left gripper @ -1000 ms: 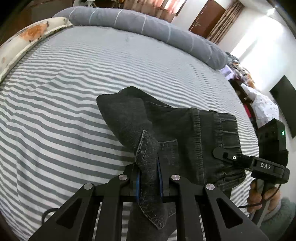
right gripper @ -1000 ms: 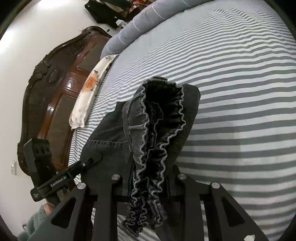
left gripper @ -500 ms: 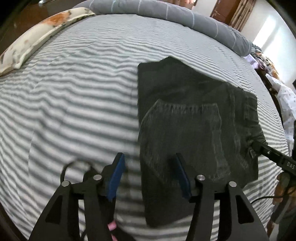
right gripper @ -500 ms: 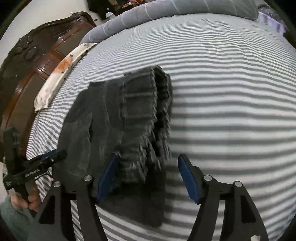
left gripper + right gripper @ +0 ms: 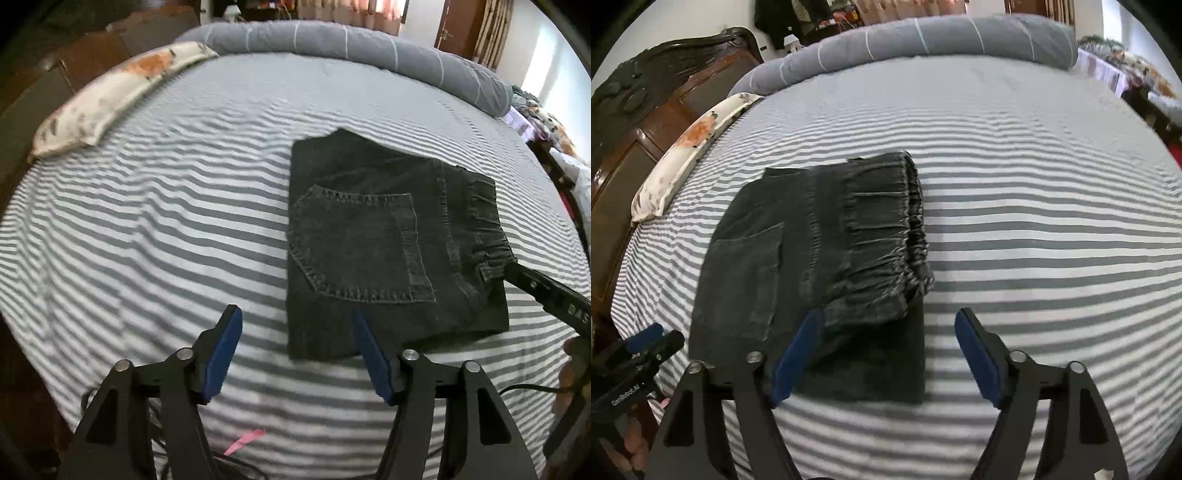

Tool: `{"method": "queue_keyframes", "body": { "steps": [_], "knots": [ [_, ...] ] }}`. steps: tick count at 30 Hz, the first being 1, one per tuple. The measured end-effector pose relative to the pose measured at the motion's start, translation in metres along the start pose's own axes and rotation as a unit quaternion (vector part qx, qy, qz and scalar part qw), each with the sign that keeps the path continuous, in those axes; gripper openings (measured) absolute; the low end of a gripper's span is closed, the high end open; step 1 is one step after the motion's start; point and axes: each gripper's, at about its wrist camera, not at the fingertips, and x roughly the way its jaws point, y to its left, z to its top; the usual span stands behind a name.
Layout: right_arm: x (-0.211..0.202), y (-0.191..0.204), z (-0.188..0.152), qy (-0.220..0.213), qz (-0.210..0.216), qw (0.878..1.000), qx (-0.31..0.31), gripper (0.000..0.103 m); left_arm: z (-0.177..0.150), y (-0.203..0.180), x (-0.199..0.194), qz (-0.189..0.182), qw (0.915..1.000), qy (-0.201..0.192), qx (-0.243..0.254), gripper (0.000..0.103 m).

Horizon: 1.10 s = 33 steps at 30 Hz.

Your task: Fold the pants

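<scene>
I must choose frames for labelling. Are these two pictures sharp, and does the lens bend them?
Left wrist view: stripes on the bedsheet smear slightly, pants stitching stays readable, edges bulge strongly. Right wrist view: pants fairly sharp, same fisheye curve, dark vignette in corners.

The dark folded pants (image 5: 812, 266) are lying flat on the striped bed (image 5: 1034, 221), their gathered waistband facing the bed's right side and a back pocket showing on the left. The right claw (image 5: 886, 354) is hovering over the bed's near edge, its jaws having just been opening, with a near corner of the pants below them but untouched by the blue pads (image 5: 792, 358). The left claw (image 5: 646, 339) is showing at the near left corner. A floral pillow (image 5: 687, 147) is lying along the left edge by the wooden headboard (image 5: 646, 103), and a grey bolster (image 5: 923, 37) is lining the far edge.
</scene>
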Motion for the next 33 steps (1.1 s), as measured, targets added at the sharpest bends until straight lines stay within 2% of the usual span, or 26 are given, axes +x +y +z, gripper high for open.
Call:
{"method": "queue_keyframes", "body": {
  "steps": [2, 11, 17, 25, 33],
  "knots": [
    [-0.014, 0.009, -0.006, -0.011, -0.010, 1.000, -0.007, 0.083, -0.006, -0.001, -0.017, 0.009, 0.9999, -0.013, 0.004, 0.070],
    [-0.075, 0.052, -0.034, -0.060, -0.028, 0.997, -0.045, 0.095, -0.021, -0.010, -0.075, 0.009, 0.9989, -0.045, 0.011, 0.074],
    [-0.102, 0.062, -0.050, -0.070, -0.034, 0.996, -0.048, 0.097, -0.032, -0.016, -0.106, 0.006, 0.9980, -0.061, 0.016, 0.074],
    [-0.116, 0.075, -0.065, -0.072, -0.034, 0.996, -0.043, 0.097, -0.051, -0.014, -0.115, 0.021, 0.9978, -0.056, 0.028, 0.075],
    [-0.114, 0.090, -0.079, -0.065, -0.057, 0.994, -0.064, 0.097, -0.054, -0.021, -0.117, 0.023, 0.9971, -0.057, 0.046, 0.075]
  ]
}}
